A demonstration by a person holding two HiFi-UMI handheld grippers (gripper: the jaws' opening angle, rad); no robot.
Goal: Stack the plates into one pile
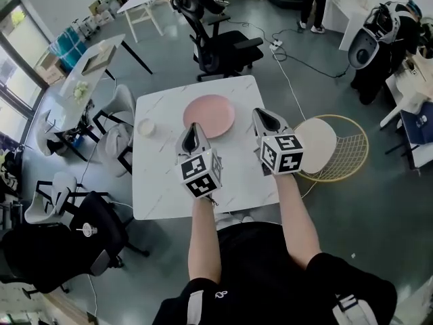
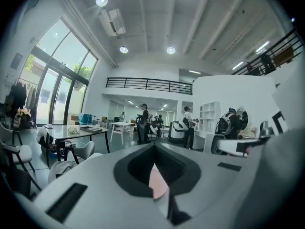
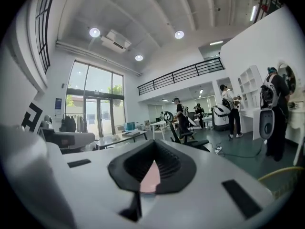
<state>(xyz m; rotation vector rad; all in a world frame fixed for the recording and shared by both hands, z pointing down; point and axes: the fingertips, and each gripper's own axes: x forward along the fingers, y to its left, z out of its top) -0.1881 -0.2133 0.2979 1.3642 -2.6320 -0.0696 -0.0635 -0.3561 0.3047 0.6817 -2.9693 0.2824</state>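
A pink plate (image 1: 209, 115) lies at the far middle of the white marble table (image 1: 162, 188). A small white dish (image 1: 146, 126) sits to its left. My left gripper (image 1: 195, 128) hovers over the plate's near left edge, shut and empty. My right gripper (image 1: 261, 115) hangs just right of the plate, also shut with nothing in it. In the left gripper view, a sliver of the pink plate (image 2: 157, 181) shows below the closed jaws. The right gripper view shows the same pink plate (image 3: 151, 177) under its closed jaws.
A yellow wire chair (image 1: 350, 156) with a round white seat (image 1: 316, 143) stands at the table's right side. A black office chair (image 1: 220, 42) is beyond the far edge. More chairs (image 1: 115, 131) crowd the left side. Cables run across the floor.
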